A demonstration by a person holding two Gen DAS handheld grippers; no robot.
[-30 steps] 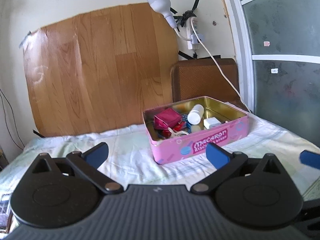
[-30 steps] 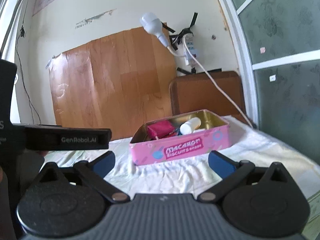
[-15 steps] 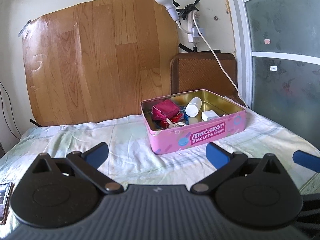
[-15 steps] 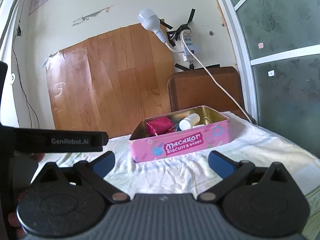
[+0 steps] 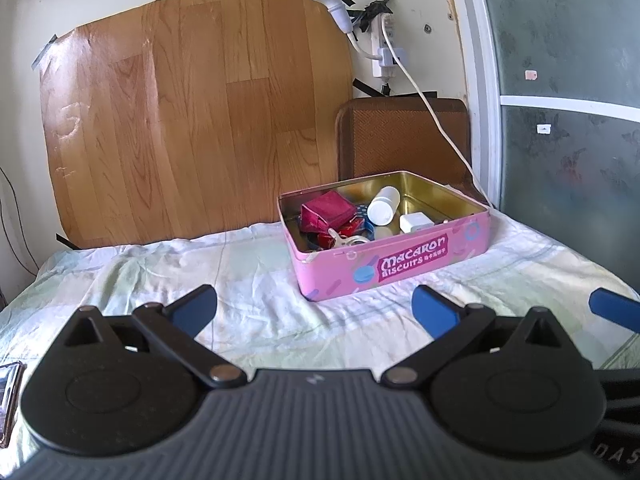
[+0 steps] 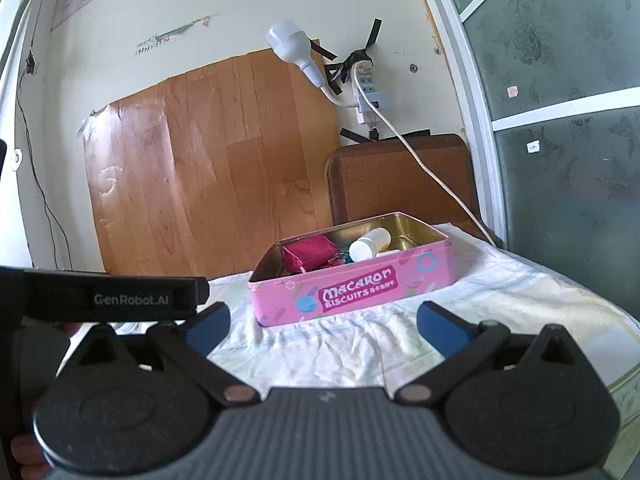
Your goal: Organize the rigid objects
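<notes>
Pink tin (image 5: 384,240) at frame centre, white charger (image 5: 416,223) seen only from left; left gripper (image 5: 314,306) and right gripper (image 6: 322,322) spread, empty.

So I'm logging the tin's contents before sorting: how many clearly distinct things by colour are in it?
In the pink tin:
White: 2, the bottle and the charger block
Red: 1, the pouch
Tangled small bits: cannot count
Total clearly distinct: 3

Daylight, bright, soft shadows; sheen on wood-grain sheet (image 5: 192,120); fisheye bending at edges; focus mostly sharp.
</notes>
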